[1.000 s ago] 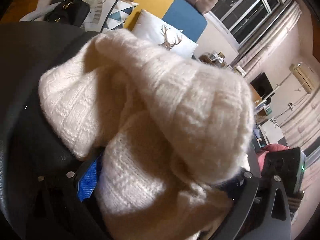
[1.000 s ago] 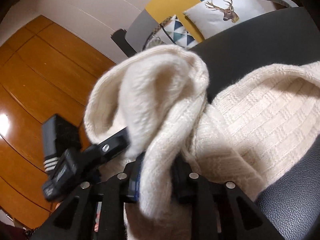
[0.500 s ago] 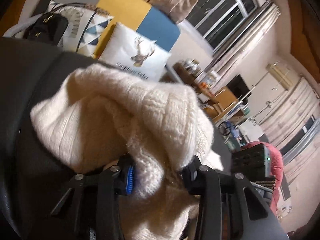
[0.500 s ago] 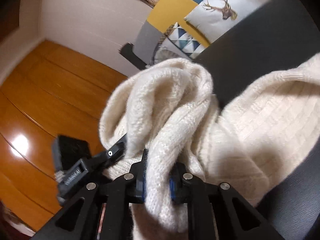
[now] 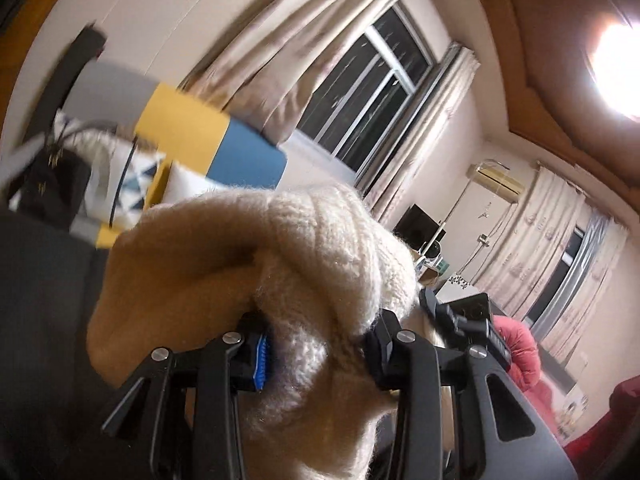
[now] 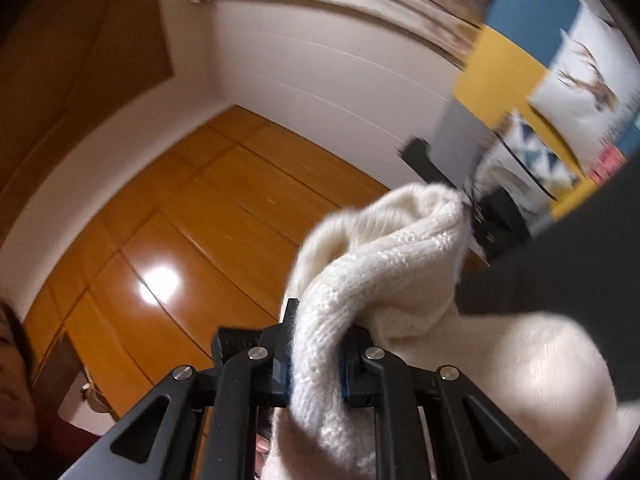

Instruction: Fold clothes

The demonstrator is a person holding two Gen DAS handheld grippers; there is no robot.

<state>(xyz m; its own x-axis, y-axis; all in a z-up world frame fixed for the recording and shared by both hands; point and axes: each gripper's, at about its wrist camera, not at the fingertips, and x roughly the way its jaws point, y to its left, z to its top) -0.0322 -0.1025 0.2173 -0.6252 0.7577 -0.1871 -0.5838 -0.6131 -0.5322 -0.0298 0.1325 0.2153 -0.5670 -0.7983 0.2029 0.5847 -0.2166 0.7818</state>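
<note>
A thick cream knitted sweater (image 5: 280, 264) bunches over my left gripper (image 5: 316, 352), which is shut on a fat fold of it; the blue pads press into the wool. In the right wrist view the same sweater (image 6: 380, 264) is pinched in a narrower fold by my right gripper (image 6: 314, 364), also shut on it, and more of the cloth hangs to the lower right. Both grippers are lifted above the black leather surface (image 5: 44, 300). The fingertips of both are hidden in the knit.
Cushions (image 5: 132, 172) and a yellow and blue backrest (image 5: 208, 140) stand behind the black surface, with a black bag (image 5: 44, 184) at the left. A window with curtains (image 5: 360, 92) and wooden wardrobe doors (image 6: 192, 216) lie beyond. Part of a person (image 6: 16, 380) shows at the lower left.
Both grippers closed tighter on the sweater and rose, lifting it off the black surface. Both views tilted up, so walls, window and wardrobe now fill them.
</note>
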